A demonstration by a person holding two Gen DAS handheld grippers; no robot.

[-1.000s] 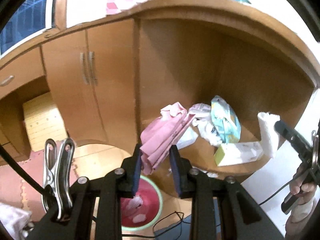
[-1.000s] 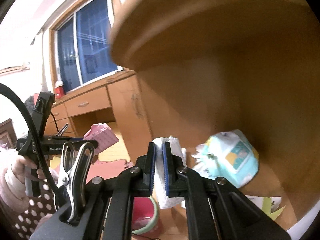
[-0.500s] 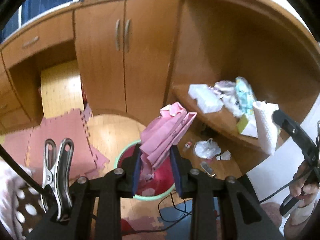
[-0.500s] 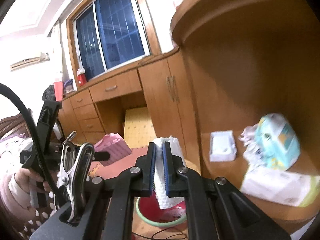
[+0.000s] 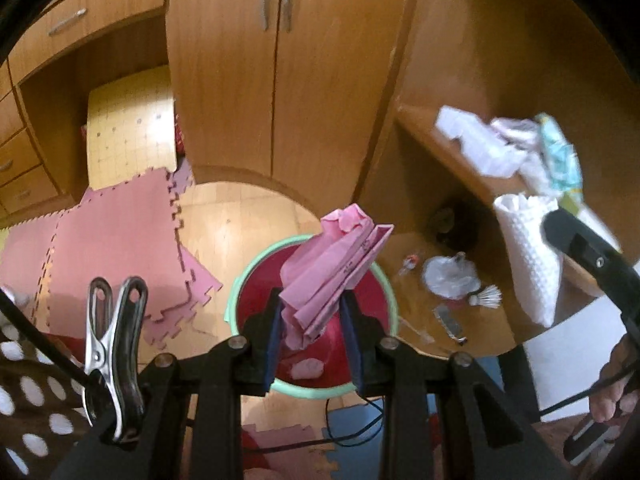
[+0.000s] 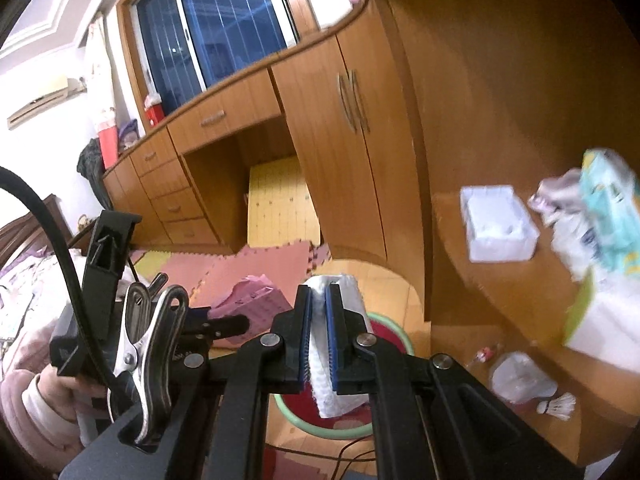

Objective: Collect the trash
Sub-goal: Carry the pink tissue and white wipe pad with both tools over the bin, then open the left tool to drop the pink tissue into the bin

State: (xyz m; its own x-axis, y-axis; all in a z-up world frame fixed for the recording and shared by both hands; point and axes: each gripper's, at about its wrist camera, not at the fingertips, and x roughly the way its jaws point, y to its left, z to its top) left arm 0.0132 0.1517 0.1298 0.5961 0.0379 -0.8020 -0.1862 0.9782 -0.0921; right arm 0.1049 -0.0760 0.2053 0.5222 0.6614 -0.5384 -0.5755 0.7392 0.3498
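Wooden flooring and pink foam mats (image 5: 116,236) fill the near ground beside a cabinet. Nearest, the left gripper (image 5: 312,320) clamps a crumpled pink paper (image 5: 332,272) directly above the red bin (image 5: 308,390). To its right, the right gripper (image 6: 318,340) pinches a white paper towel (image 6: 340,380) over the bin's right edge. Farther right, more litter sits on the shelf (image 6: 500,280). Light paper may drift on release; the towel, hanging off-centre, could land on the floor.

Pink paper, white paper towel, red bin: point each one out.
pink paper (image 5: 332,272), left wrist view, middle of the folds.
white paper towel (image 6: 340,376), right wrist view, lower dimpled part.
red bin (image 5: 390,292), left wrist view, green rim.
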